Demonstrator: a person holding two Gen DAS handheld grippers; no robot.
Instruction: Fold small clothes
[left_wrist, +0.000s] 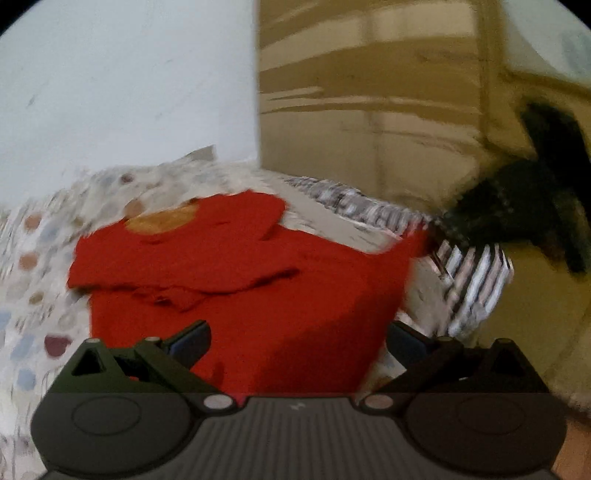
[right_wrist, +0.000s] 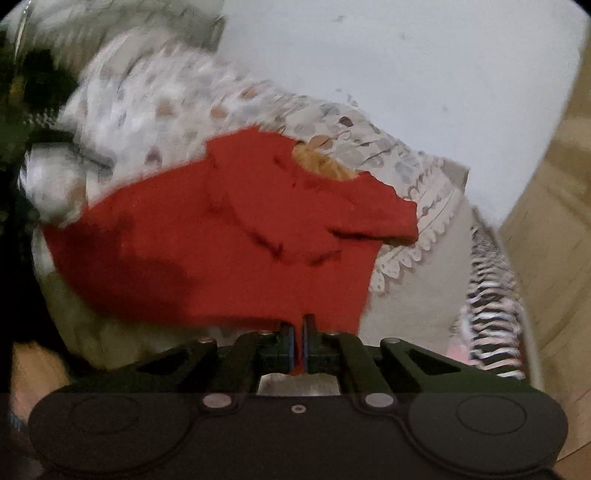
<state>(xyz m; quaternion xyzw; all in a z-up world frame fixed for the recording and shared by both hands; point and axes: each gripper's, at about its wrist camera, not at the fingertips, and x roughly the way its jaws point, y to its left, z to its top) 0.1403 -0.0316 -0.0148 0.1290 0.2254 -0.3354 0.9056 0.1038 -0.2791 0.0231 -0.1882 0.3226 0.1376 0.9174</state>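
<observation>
On the dotted bedsheet (left_wrist: 44, 236) lies the soft, limp red shirt (left_wrist: 236, 280), likely best taken at its hem corners, which the right gripper (right_wrist: 298, 332) pinches while the left gripper (left_wrist: 295, 343) gapes empty.

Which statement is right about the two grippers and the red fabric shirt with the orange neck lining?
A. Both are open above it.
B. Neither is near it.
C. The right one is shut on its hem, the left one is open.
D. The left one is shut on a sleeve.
C: the right gripper has its jaws pinched on the hem of the red fabric shirt with the orange neck lining, while the left gripper has its jaws spread wide over it.
</observation>
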